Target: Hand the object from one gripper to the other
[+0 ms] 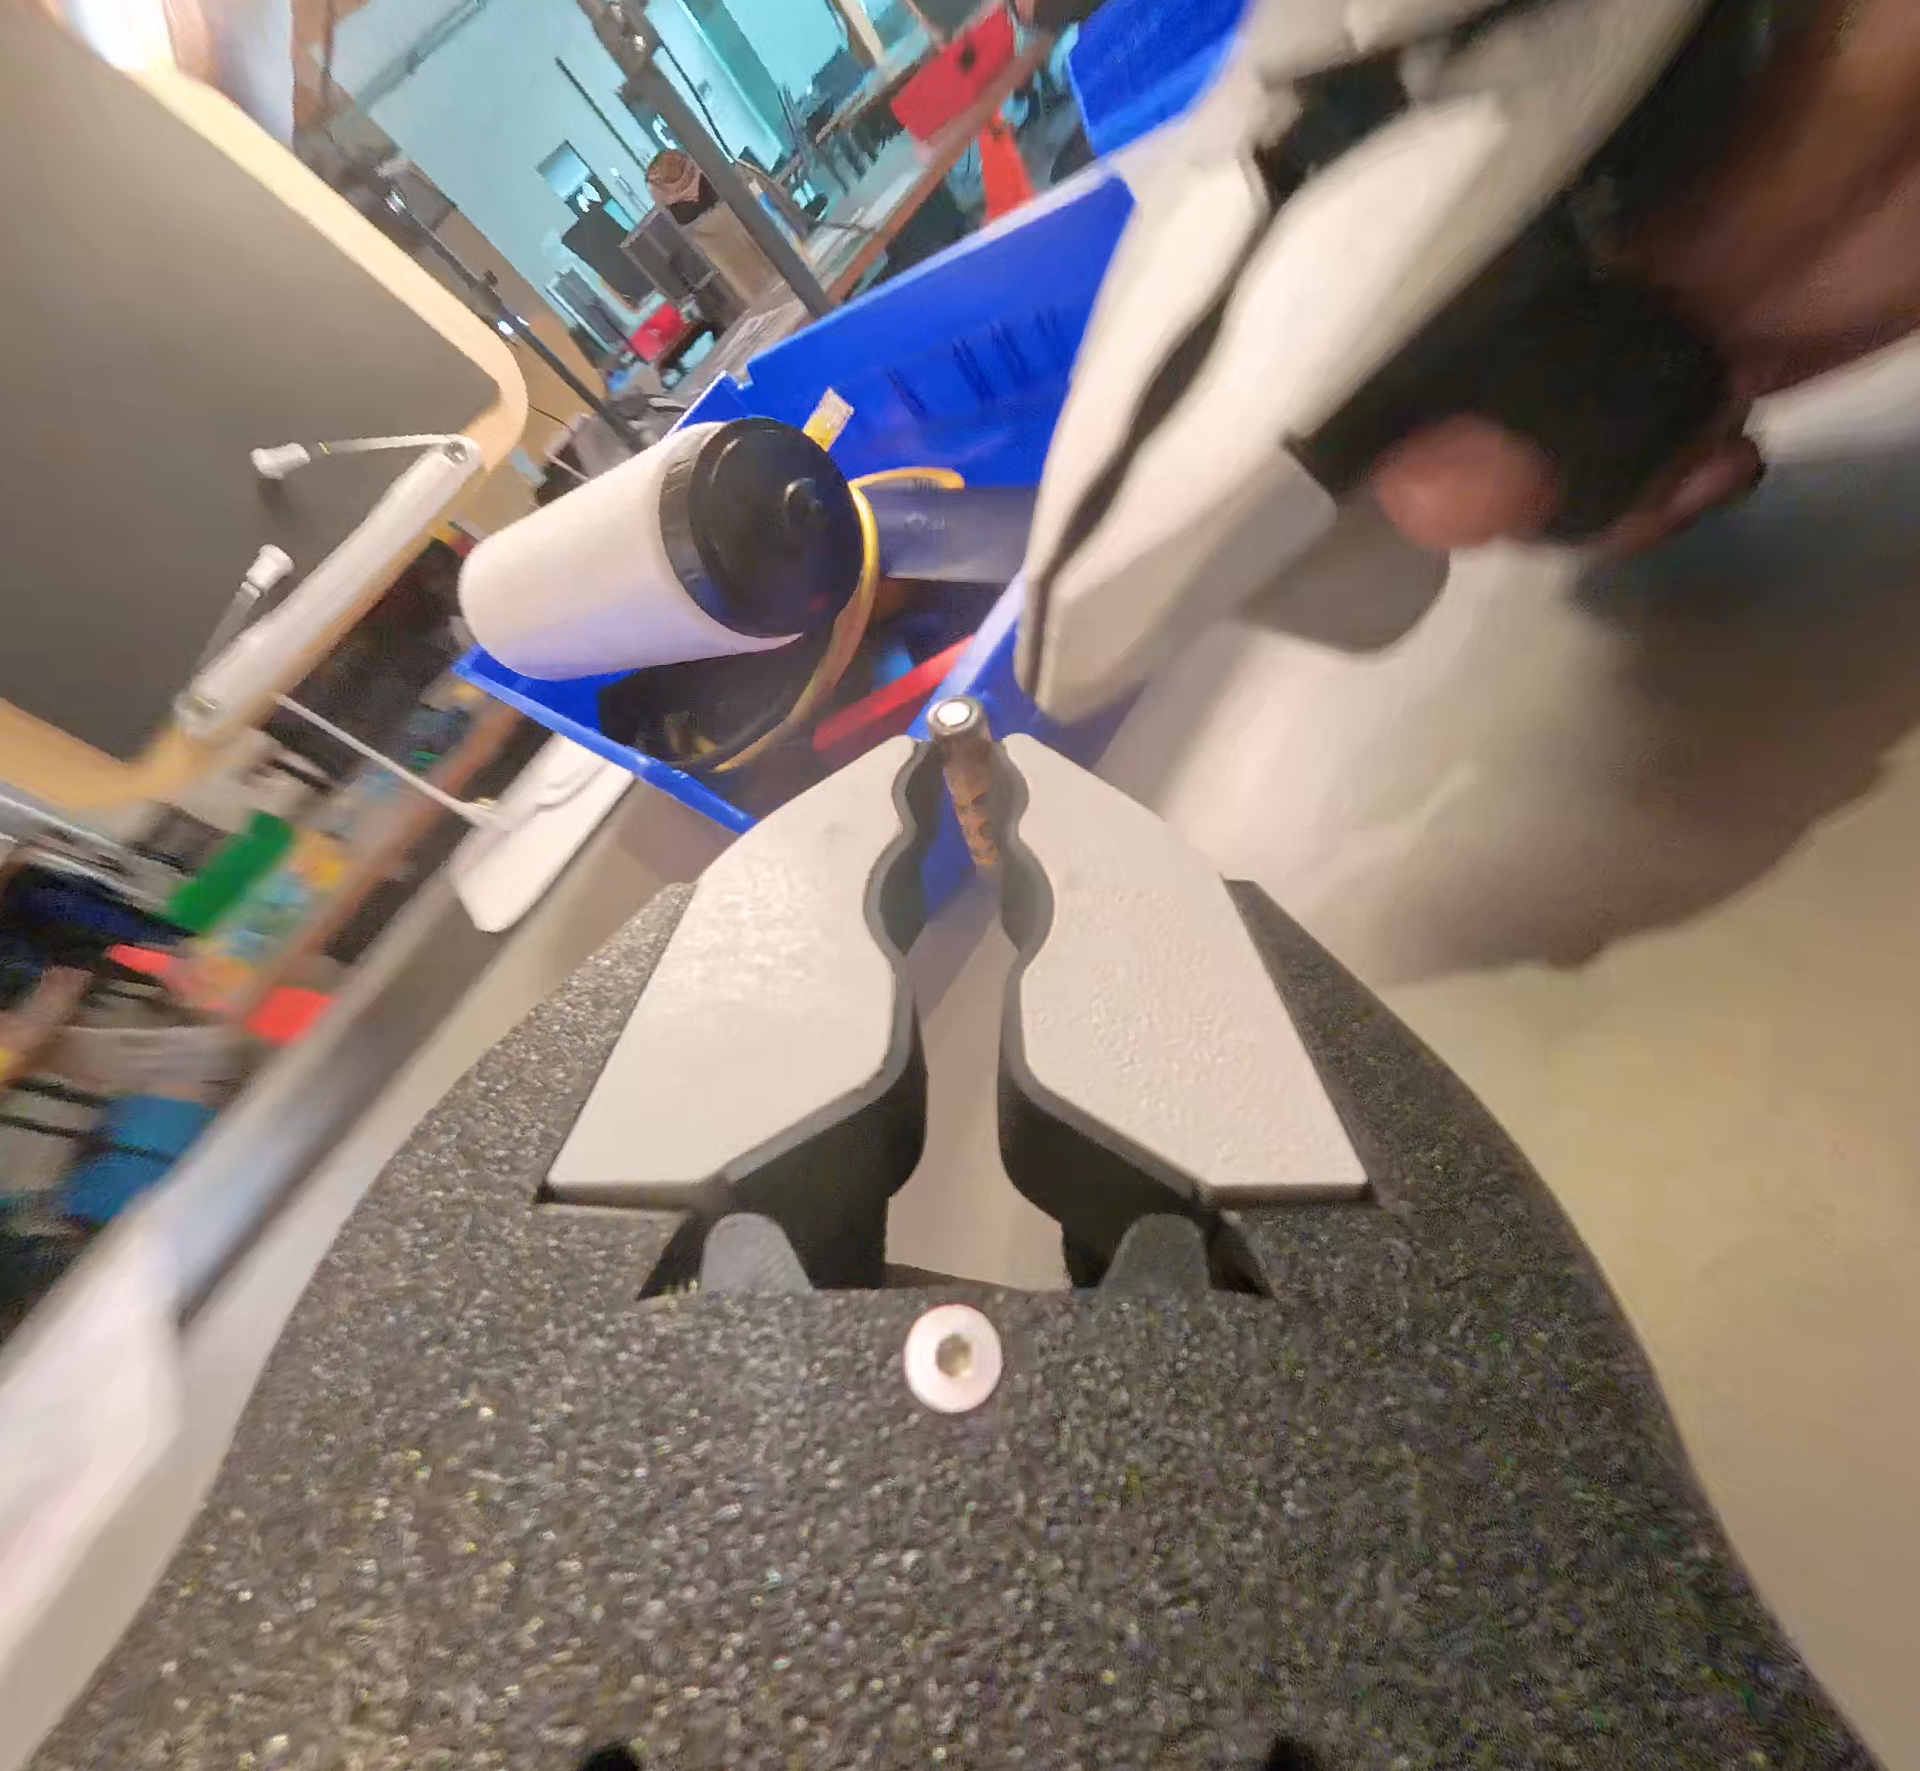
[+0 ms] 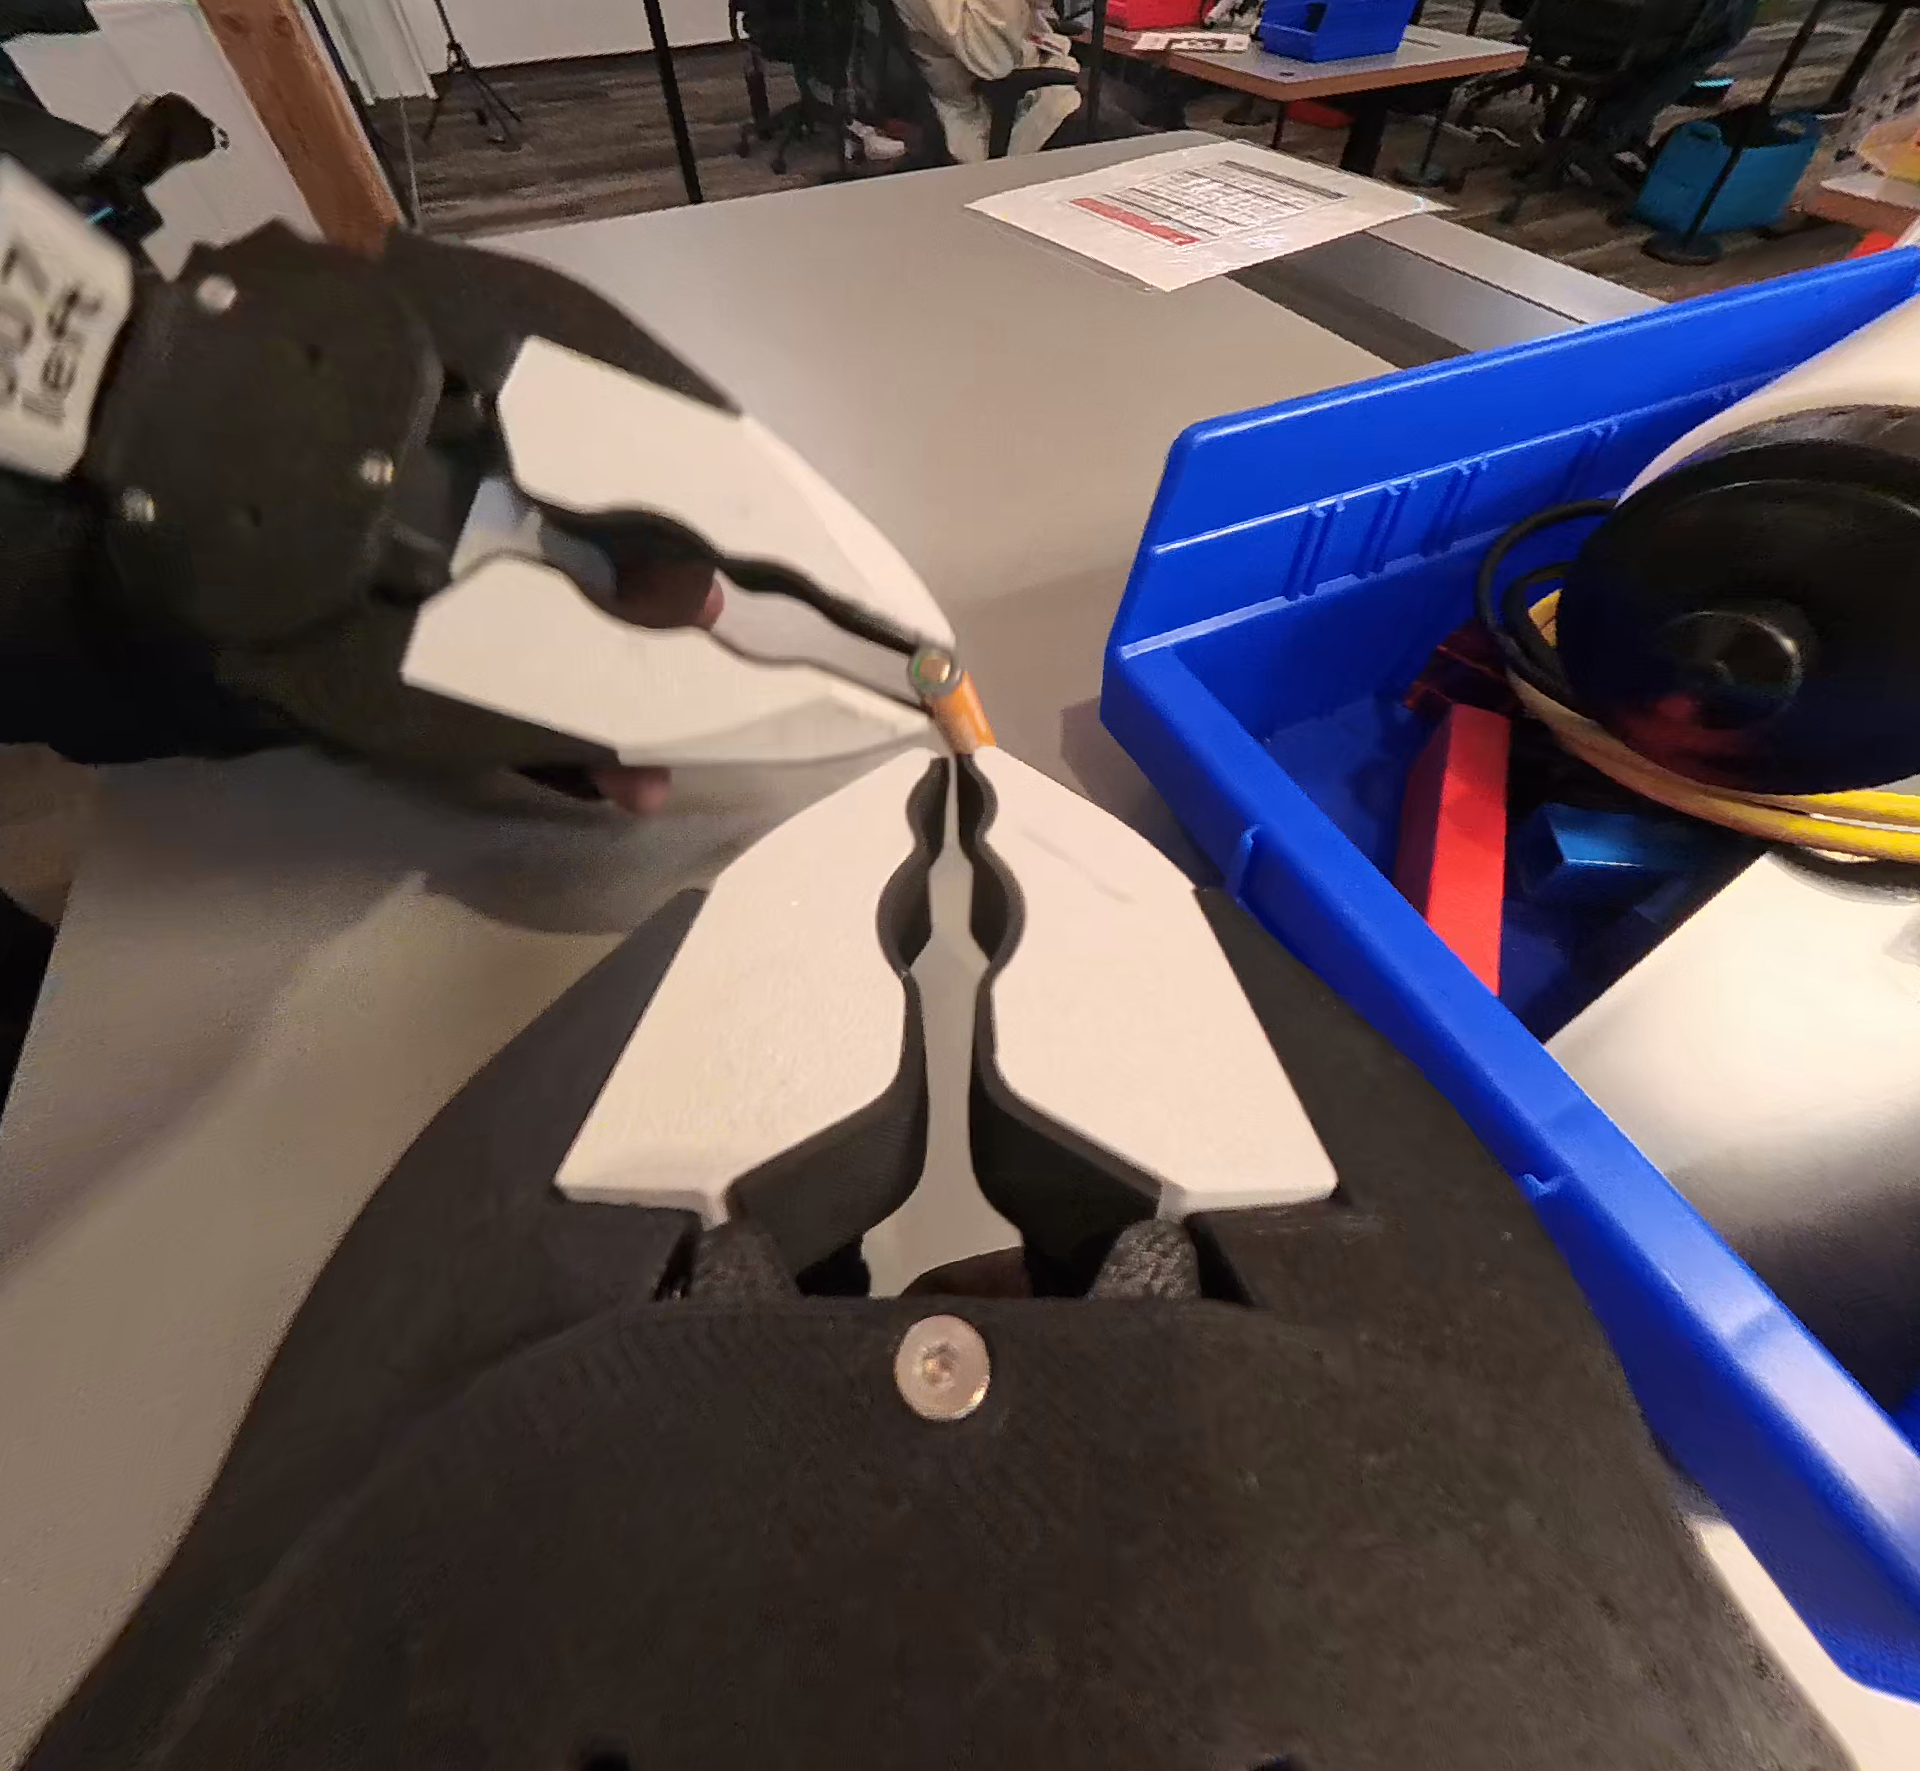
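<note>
A small orange cylinder with a silver end, like a battery [image 1: 971,802], is pinched upright at the tips of my left gripper [image 1: 964,755], which is shut on it. In the right wrist view the left gripper [image 2: 932,682] reaches in from the left, with the battery [image 2: 961,719] sticking out of its tips. My right gripper [image 2: 962,763] has its fingers almost together with only a thin slit between them, and its tips sit right at the battery's lower end. I cannot see it gripping the battery. It shows blurred in the left wrist view [image 1: 1039,672], just right of the battery.
A blue bin [image 2: 1299,516] stands on the grey table [image 2: 935,350] right of both grippers. It holds a white bottle with a black cap [image 1: 582,568], a yellow cable [image 2: 1766,817] and a red block [image 2: 1465,848]. A printed sheet [image 2: 1195,204] lies at the table's far side.
</note>
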`<state>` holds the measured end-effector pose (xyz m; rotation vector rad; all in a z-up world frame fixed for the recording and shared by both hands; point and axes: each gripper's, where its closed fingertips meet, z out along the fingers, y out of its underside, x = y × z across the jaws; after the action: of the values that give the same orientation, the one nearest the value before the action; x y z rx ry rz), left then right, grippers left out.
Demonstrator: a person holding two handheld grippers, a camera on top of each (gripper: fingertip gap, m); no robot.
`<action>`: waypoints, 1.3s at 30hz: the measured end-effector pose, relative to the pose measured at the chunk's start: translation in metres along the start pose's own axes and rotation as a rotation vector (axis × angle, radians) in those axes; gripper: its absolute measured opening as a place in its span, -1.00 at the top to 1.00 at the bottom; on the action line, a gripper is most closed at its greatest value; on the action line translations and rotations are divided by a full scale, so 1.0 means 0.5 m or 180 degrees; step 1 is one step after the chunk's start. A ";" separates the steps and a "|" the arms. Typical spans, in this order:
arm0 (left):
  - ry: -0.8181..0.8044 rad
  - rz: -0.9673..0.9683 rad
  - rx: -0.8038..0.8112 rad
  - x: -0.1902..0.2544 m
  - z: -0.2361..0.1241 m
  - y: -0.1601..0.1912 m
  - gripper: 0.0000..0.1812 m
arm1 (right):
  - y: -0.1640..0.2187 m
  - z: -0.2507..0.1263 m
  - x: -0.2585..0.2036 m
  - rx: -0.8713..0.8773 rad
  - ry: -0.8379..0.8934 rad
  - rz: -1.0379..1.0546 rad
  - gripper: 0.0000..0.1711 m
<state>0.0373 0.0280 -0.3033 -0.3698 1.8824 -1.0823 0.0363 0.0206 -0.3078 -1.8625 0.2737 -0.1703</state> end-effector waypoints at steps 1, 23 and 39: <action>0.0070 -0.0334 0.0105 -0.006 -0.003 -0.008 0.89 | 0.002 0.002 -0.002 -0.0009 -0.0022 -0.0012 0.89; 0.0693 -0.2060 0.0623 -0.029 -0.011 -0.030 0.75 | -0.031 0.008 0.170 -0.0634 0.1166 -0.0382 0.87; 0.0412 -0.1549 0.0513 -0.051 -0.022 -0.006 0.79 | 0.036 0.106 0.181 -0.1793 0.0655 -0.0328 0.84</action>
<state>0.0416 0.0481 -0.2841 -0.7019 1.8464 -1.6026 0.1351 0.0394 -0.3429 -2.4238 0.3967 -0.3878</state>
